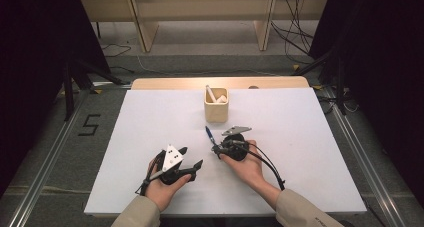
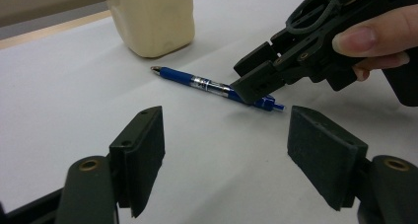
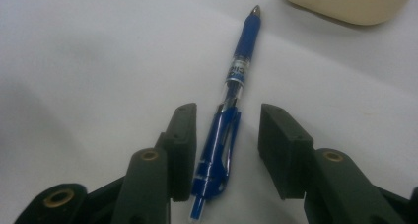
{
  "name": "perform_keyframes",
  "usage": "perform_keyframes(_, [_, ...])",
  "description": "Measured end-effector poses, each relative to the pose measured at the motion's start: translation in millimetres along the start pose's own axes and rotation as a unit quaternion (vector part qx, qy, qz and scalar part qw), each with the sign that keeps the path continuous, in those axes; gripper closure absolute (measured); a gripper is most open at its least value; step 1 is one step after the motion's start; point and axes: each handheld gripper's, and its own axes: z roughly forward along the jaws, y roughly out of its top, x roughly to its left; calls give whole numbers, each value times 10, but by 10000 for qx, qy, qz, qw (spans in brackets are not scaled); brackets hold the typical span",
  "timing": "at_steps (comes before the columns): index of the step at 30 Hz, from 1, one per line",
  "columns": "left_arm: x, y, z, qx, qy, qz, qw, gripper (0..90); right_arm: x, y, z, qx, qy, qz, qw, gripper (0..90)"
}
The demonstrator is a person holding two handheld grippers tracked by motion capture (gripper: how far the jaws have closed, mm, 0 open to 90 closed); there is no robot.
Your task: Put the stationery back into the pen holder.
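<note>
Pen [image 3: 235,93] flat, tip twd cup [image 3: 345,2]

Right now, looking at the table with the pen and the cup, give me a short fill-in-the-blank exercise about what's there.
1. The pen lying on the white table is ____ in colour.
2. The pen's clip end lies between the fingers of the ____ gripper.
3. The pen's tip points toward the beige ____.
4. The fingers of the left gripper hold ____.

Missing words: blue; right; cup; nothing
</note>
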Motion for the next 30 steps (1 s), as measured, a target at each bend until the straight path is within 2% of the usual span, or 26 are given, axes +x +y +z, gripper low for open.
perform_keyframes(11, [-2,2,-1,-1,0,4,10000,305,33,-9,7,43,-71,-62,9999,614])
perform_keyframes(18, [2,3,-3,-4,0,-4,10000,305,91,-34,36,44,-245,-170,9995,619])
perform_keyframes(30, [1,3,-3,-1,1,1,10000,305,132,-44,40,35,-435,-100,9990,648])
